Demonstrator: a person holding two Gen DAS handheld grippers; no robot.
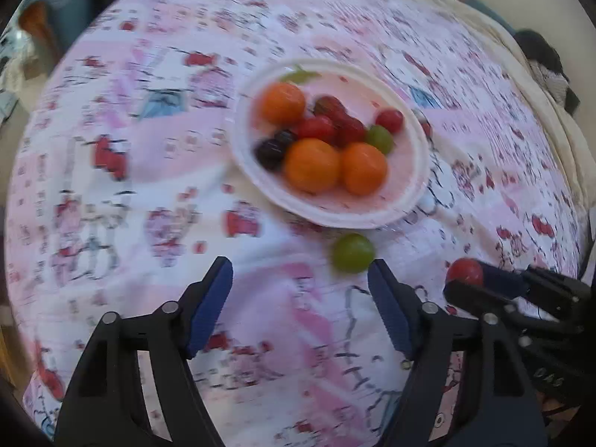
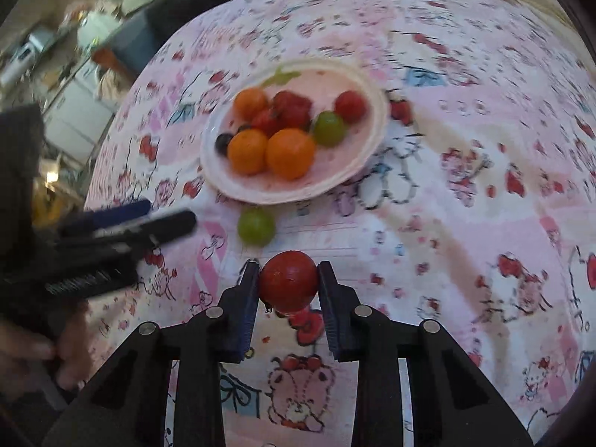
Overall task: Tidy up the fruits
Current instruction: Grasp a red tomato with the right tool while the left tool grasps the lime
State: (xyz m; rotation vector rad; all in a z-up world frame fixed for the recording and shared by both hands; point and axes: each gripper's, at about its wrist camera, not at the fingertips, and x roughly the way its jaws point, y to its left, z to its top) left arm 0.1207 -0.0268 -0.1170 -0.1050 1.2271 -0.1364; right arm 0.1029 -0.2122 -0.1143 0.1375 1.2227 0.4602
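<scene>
My right gripper (image 2: 288,283) has its blue-padded jaws closed on a small round red cherry tomato (image 2: 288,280), pinched from both sides and held above the pink-and-white cartoon-print cloth (image 2: 465,223). From the left wrist camera I see that same tomato (image 1: 465,271) at the tip of the right gripper (image 1: 470,282), off to the right of my left one.

My left gripper (image 1: 300,279) hangs with its jaws spread wide and nothing between them. A single round green grape (image 1: 352,253) lies on the cloth just beside the tip of its right finger, and just outside the near rim of the shallow round white plate (image 1: 419,186). I cannot tell whether the grape touches the rim.

On the plate I see three round orange fruits: two (image 1: 312,165) (image 1: 364,168) side by side at the near side, one (image 1: 282,103) farther back. Between them sit several red tomatoes (image 1: 316,128), with one more red tomato (image 1: 390,120) toward the right rim, a second green grape (image 1: 380,138) beside it, and two dark berries (image 1: 271,152) at the left. A green leaf-like scrap (image 1: 298,75) lies at the far rim; the blur hides what it is.
</scene>
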